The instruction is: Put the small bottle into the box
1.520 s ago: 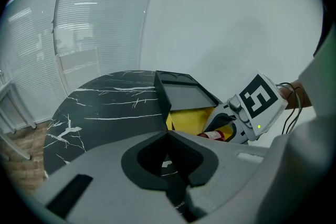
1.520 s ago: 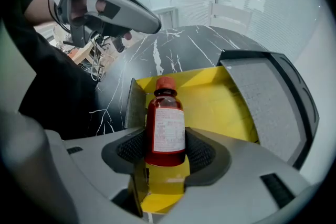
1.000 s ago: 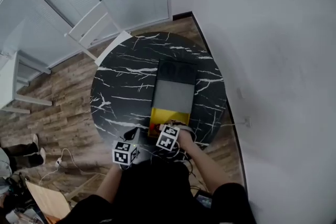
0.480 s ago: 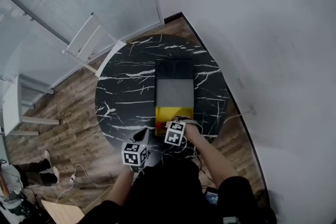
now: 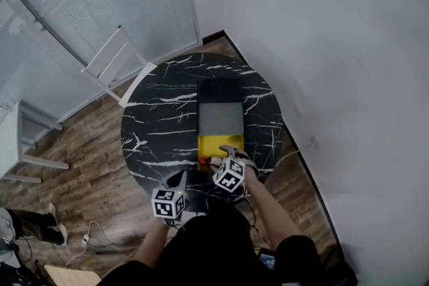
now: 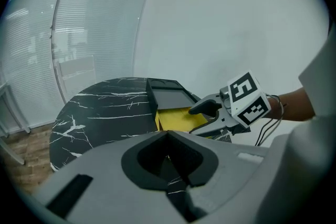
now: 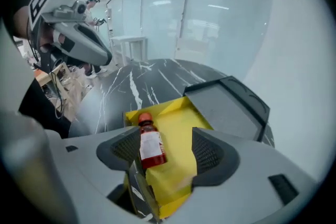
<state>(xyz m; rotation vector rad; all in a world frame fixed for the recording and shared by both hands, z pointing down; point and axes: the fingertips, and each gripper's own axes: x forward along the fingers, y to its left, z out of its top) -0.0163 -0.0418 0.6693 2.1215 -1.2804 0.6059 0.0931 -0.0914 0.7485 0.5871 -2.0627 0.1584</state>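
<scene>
The small red bottle with the white label and orange cap lies on its side inside the open yellow cardboard box, along the box's left wall, with the cap pointing to the box's far end. My right gripper hangs just above the near end of the box. Its jaws stand wide apart and grip nothing; the bottle shows between them, close to the left pad. In the head view the bottle is only a small red spot in the near left corner of the box. My left gripper is to the left of the box, over the near edge of the round black marble table. Its jaws are pressed together with nothing between them.
</scene>
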